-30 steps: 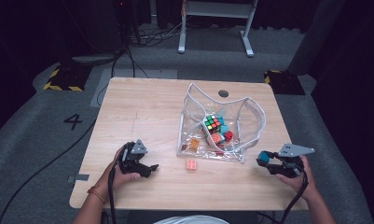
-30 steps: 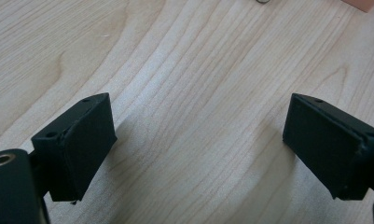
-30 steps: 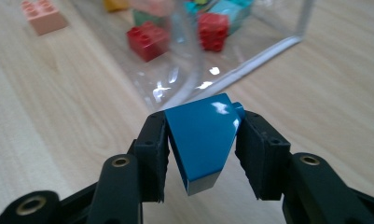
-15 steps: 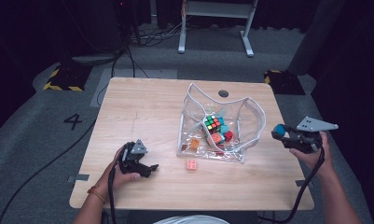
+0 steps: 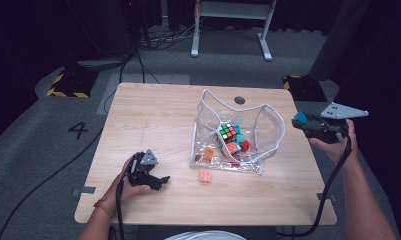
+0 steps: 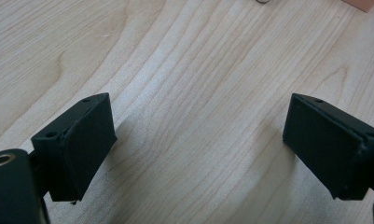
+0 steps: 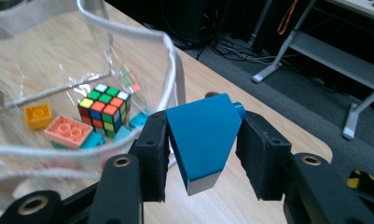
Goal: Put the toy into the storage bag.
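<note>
R gripper [image 5: 302, 120] clamps blue block [image 7: 204, 140], raised just R of bag [image 5: 238, 135], outside rim. Risk: block clips floppy rim on entry, folds bag shut or drops onto table [image 5: 153, 115]. Grip sits on sloped faces; block may twist out. L gripper [image 5: 160, 181] spread, empty, well L of bag; bag unsteadied, may slide.

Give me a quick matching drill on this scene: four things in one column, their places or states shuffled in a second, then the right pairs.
1. blue block
2. puzzle cube
3. loose orange brick
4. left gripper

A. on the bare table in front of the bag
B. open, low over the wood
C. clamped in the right gripper
D. inside the clear bag

Pairs: 1-C, 2-D, 3-A, 4-B
</note>
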The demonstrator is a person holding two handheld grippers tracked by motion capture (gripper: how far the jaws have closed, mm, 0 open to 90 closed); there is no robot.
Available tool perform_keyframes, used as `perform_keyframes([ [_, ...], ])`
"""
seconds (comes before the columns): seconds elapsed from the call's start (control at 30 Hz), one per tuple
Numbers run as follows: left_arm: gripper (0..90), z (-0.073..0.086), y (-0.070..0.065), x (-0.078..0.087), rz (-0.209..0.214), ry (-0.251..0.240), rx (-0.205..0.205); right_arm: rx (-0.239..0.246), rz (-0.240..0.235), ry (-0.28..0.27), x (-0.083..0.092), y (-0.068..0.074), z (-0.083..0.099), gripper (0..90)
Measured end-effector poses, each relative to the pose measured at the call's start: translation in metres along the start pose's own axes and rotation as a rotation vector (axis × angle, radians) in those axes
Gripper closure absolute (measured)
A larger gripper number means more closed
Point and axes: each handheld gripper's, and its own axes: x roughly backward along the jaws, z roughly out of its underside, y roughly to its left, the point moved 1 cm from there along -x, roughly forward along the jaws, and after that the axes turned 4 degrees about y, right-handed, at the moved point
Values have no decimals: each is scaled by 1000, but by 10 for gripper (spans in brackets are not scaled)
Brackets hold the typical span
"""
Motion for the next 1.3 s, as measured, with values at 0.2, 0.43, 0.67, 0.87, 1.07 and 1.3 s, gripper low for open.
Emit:
perform_keyframes([
  [0.2, 92, 0, 0, 0, 0, 0, 0, 13, -37, -27, -2, 6, -18, 554],
  [0.43, 92, 0, 0, 0, 0, 0, 0, 57, -92, -18, -13, 26, -35, 554],
  [0.67, 91, -1, 0, 0, -2, 4, -1, 151, -170, 16, -30, 44, -49, 555],
  [0.87, 87, -1, 0, 0, -3, 4, 0, 261, -229, 79, -48, 63, -64, 555],
  [1.07, 86, -1, 0, 0, -4, 4, -1, 332, -269, 183, -73, 79, -73, 555],
  [1.3, 87, -1, 0, 0, -3, 5, 0, 408, -282, 296, -101, 91, -82, 554],
])
